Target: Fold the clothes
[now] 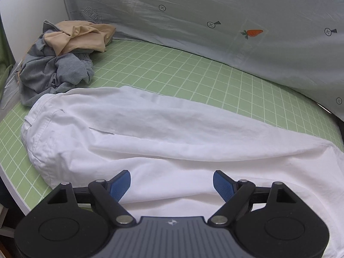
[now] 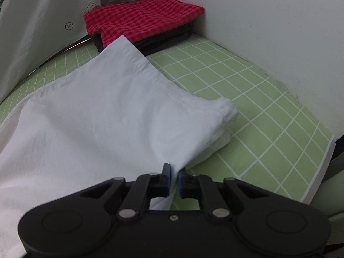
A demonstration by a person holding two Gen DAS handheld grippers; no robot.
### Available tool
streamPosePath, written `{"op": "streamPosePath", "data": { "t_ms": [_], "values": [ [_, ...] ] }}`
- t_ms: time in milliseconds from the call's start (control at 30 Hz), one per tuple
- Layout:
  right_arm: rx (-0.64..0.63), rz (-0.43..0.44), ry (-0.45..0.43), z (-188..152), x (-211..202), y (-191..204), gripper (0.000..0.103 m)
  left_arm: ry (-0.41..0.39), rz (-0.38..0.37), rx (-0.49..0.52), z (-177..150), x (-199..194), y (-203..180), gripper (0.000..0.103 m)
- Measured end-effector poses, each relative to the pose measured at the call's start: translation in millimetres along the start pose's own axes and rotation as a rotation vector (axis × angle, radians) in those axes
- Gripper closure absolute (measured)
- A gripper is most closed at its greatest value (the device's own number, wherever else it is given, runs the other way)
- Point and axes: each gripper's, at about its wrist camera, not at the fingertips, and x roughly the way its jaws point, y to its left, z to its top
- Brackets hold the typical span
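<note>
White trousers stretched across a green grid worktop, one gripper pinching the cloth.

The green grid worktop (image 1: 193,71) carries white trousers (image 1: 133,129) lying lengthwise from side to side, waistband toward the left in the left wrist view, leg hems (image 2: 163,81) pointing toward a folded red checked garment (image 2: 142,19) on dark folded clothes in the far corner. A crumpled pile of grey and beige clothes (image 1: 62,58) sits just beyond the waistband. The left gripper (image 1: 172,182) hovers over the trousers, fingers spread wide and holding nothing. The right gripper (image 2: 174,179) is closed on a fold of the trousers' near edge.
</note>
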Motion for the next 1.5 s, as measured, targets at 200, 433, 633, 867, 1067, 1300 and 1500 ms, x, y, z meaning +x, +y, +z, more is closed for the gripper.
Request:
{"op": "streamPosePath", "data": {
  "t_ms": [200,433,633,867,1067,1300,1500],
  "values": [
    [-0.05,-0.156,0.04,5.0,4.9,-24.2,0.097,0.131,-0.025,-0.002,-9.9,28.8,2.3,0.019],
    [-0.132,-0.153,-0.101,18.7,-31.1,6.7,0.02,0.171,-0.052,0.026,-17.2,31.2,14.8,0.018],
    [-0.299,0.051,-0.09,2.4,-41.9,108.2,0.005,0.166,-0.087,0.101,0.4,41.6,15.8,0.018],
    [-0.539,0.275,-0.038,-34.3,-47.4,240.6,0.005,0.222,-0.148,0.131,19.7,73.5,13.8,0.018],
    [-0.707,0.383,-0.011,-44.2,-36.7,322.4,0.005,0.237,-0.16,0.133,46.0,101.8,10.6,0.018],
    [-0.751,0.455,-0.023,-15.3,-6.4,398.4,0.005,0.173,-0.132,0.031,95.9,134.0,15.3,0.018],
    [-0.705,0.494,0.013,13.9,41.9,445.3,0.001,0.141,-0.061,0.028,121.5,160.4,10.4,0.018]
  ]
}}
